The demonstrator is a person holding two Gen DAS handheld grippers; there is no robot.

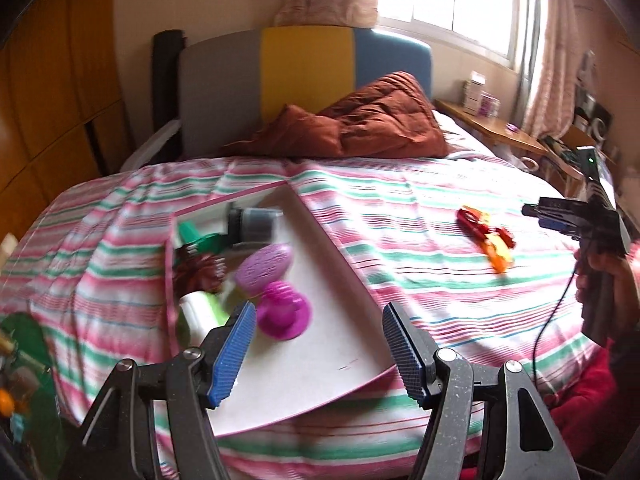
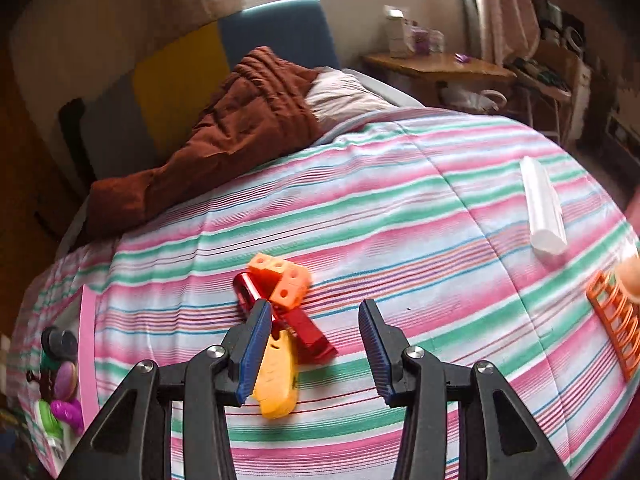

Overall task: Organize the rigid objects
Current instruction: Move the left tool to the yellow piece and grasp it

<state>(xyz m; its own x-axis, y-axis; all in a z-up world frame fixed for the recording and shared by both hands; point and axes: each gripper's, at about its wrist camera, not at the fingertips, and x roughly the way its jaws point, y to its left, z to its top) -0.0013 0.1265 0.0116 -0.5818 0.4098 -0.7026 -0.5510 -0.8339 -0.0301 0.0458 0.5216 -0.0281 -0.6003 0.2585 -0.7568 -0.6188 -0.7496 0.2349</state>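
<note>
A white tray with a pink rim (image 1: 320,344) lies on the striped bed and holds several toys: a magenta piece (image 1: 282,312), a purple brush (image 1: 264,266), a grey cylinder (image 1: 256,224), green and white pieces. My left gripper (image 1: 318,344) is open and empty just above the tray's near end. A pile of a red piece (image 2: 308,332), an orange block (image 2: 282,278) and a yellow piece (image 2: 278,380) lies on the bed. My right gripper (image 2: 312,350) is open and empty right over this pile. The pile also shows in the left wrist view (image 1: 486,236).
A white cylinder (image 2: 542,212) and an orange grid rack (image 2: 616,320) lie on the bed at the right. A brown quilt (image 1: 360,124) is heaped by the headboard. A wooden bedside table (image 2: 436,66) stands beyond. A green object (image 1: 24,340) sits at the bed's left edge.
</note>
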